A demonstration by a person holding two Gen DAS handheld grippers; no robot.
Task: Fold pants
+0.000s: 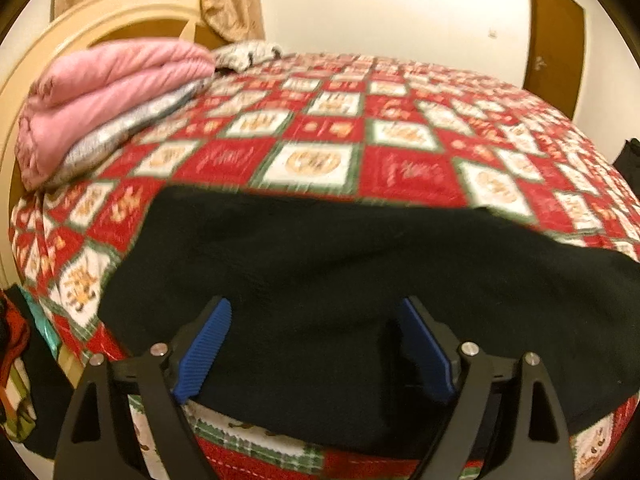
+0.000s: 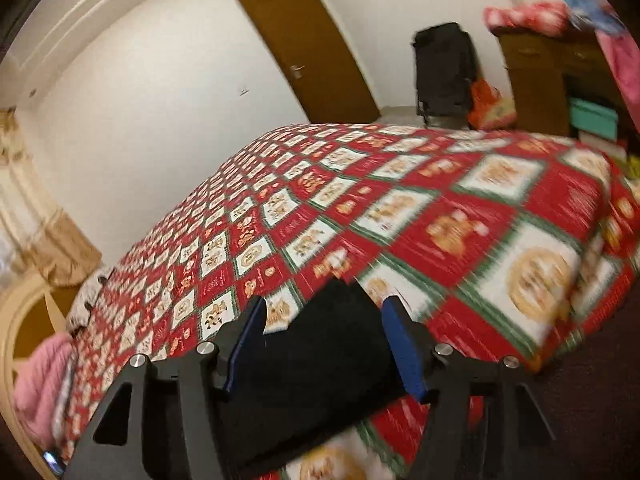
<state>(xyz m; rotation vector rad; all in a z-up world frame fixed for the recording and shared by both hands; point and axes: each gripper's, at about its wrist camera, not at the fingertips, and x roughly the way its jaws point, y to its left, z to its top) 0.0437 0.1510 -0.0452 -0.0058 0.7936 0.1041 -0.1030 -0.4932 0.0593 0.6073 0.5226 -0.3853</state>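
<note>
At about ten o'clock from the bed's middle, a folded pink blanket (image 1: pixel 116 92) is lying by the tan headboard (image 1: pixel 92 28). The checked red bedspread (image 1: pixel 332 128) is covering the whole bed.

The black pants (image 1: pixel 320 264) are lying flat on the near edge of the bed, at six o'clock in the left wrist view. The left gripper (image 1: pixel 316 352) is hanging over them with its jaws spread wide. The blue pads (image 1: pixel 208 348) are not pressing the cloth, so it is holding nothing.

Moving right, one end of the pants (image 2: pixel 320 356) is sitting between the fingers of the right gripper (image 2: pixel 324 340). Those jaws are standing apart too, and the pads (image 2: pixel 404 348) are not squeezing the cloth. It is letting go, not grabbing. Past it, at one o'clock, a black suitcase (image 2: pixel 442 68) is standing by the wall near the brown door (image 2: pixel 308 48).

I think a fold is just being laid down, and both grippers are free now. The pants are looking shorter and thicker than a spread-out pair would. Next, I guess the grippers need to pinch one end of the pants, lift it, and carry it over the other end. Both layers need catching, or the pile may slip open.
</note>
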